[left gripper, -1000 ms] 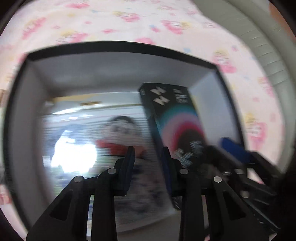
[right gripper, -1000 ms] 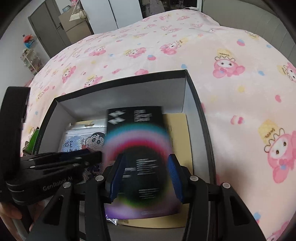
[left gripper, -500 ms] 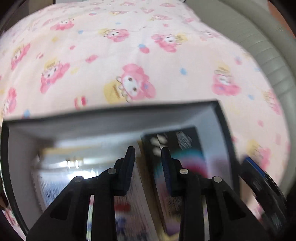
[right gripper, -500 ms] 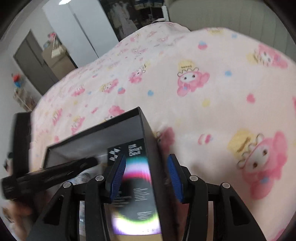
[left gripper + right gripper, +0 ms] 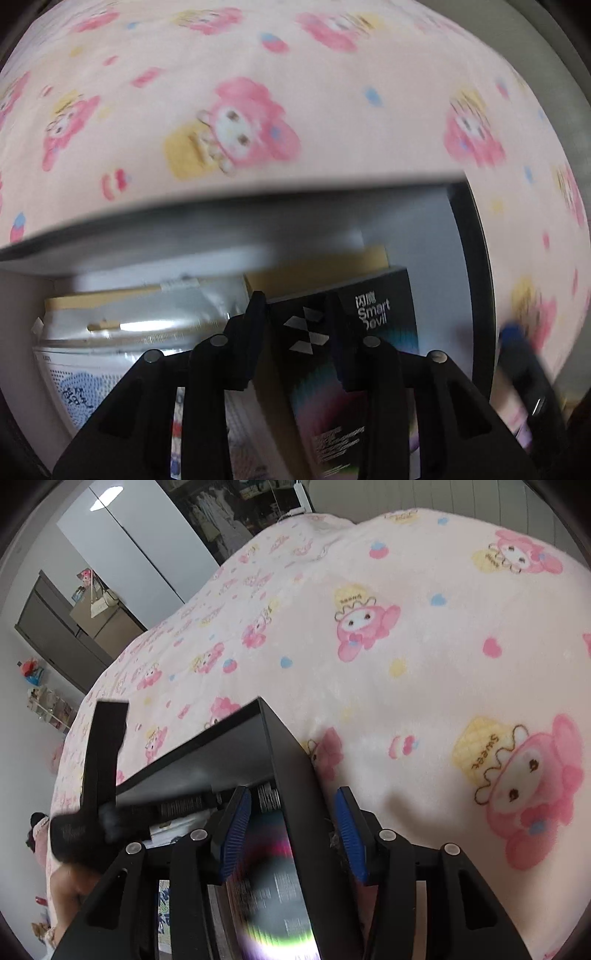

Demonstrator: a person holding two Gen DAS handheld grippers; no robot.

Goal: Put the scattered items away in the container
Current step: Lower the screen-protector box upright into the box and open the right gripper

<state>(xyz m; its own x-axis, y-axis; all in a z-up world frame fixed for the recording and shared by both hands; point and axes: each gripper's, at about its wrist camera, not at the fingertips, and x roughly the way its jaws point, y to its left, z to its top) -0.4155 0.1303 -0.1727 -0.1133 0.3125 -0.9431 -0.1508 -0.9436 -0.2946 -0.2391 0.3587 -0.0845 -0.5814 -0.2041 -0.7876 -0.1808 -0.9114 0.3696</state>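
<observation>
Right gripper (image 5: 291,834) released, black box (image 5: 369,354) lying flatter

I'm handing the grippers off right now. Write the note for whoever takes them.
Left gripper: open, nothing held, over the black Smart Devil box.
Right gripper: open, empty, its fingers either side of the container's right wall.
The black box lies inside the container, beside a silver cartoon packet and a tan flat item.
Done: these three are in.
Left: no loose items show on the pink blanket; check outside these views.
</observation>
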